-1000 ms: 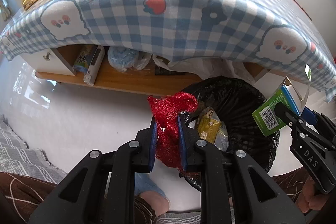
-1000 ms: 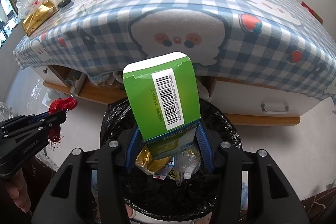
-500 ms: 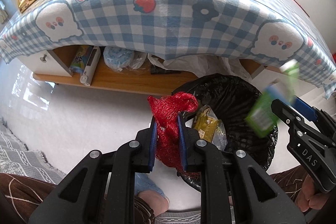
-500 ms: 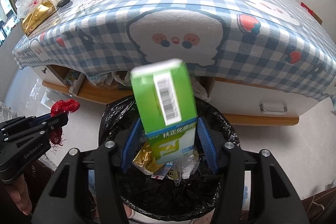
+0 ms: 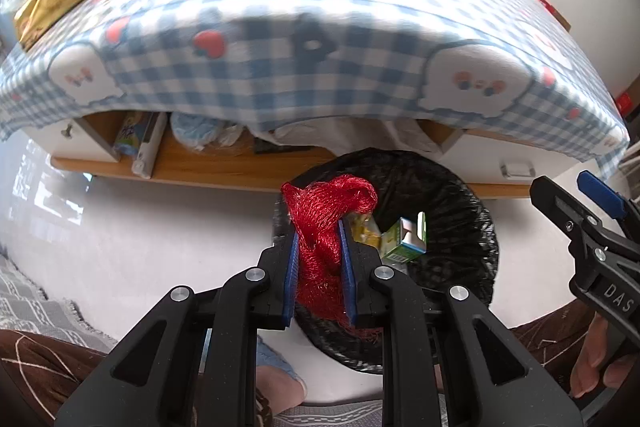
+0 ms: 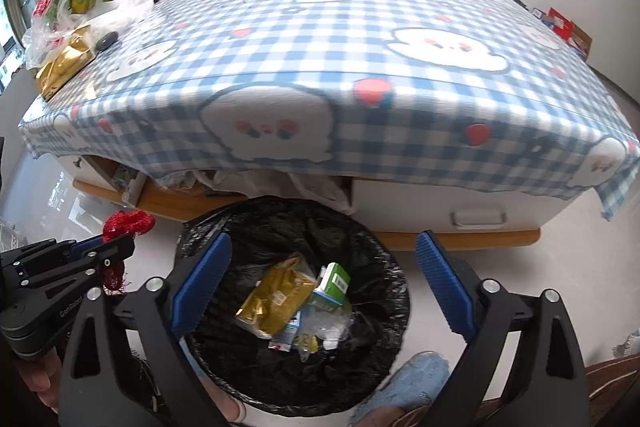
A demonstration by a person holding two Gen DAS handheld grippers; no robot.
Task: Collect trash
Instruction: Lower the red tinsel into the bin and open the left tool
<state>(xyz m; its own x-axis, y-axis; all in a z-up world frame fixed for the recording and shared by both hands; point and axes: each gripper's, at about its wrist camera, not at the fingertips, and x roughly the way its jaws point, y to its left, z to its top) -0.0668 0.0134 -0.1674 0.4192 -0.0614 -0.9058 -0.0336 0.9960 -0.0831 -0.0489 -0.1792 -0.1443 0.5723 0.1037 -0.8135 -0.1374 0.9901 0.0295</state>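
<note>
Holding a red net (image 5: 330, 227), the left gripper (image 5: 318, 267) is pinching it between its blue pads at the left rim of the bin (image 5: 480, 227), so the net is hanging partly over the black liner and partly over the floor (image 5: 160, 227). A second ago that gripper was sitting farther left of the bin, with the net wholly off the liner's near edge; now it is edging in toward the opening. Inside the bin a green carton (image 6: 334, 283) is lying on its side among a gold wrapper (image 6: 276, 295) and clear scraps, just right of the bin's middle. A second ago this carton was standing clamped in the right gripper above the bin, and half a second ago it was blurring as it slipped free. The right gripper (image 6: 320, 285) is now opening, its fingers (image 6: 444, 279) spread wide to either side of the bin's mouth with nothing between them, and from the left wrist view it is showing at the right of the bin, bare.

That drop is settling one piece of trash, I judge, and the net is looking like the next to go in: the left gripper probably needs to be fully above the opening before letting go, since the net is light and snaggy and could be catching on the pads or the rim. Behind the bin, the bench (image 6: 360, 67) is carrying a gold bag (image 6: 64, 67) at its far left corner.
</note>
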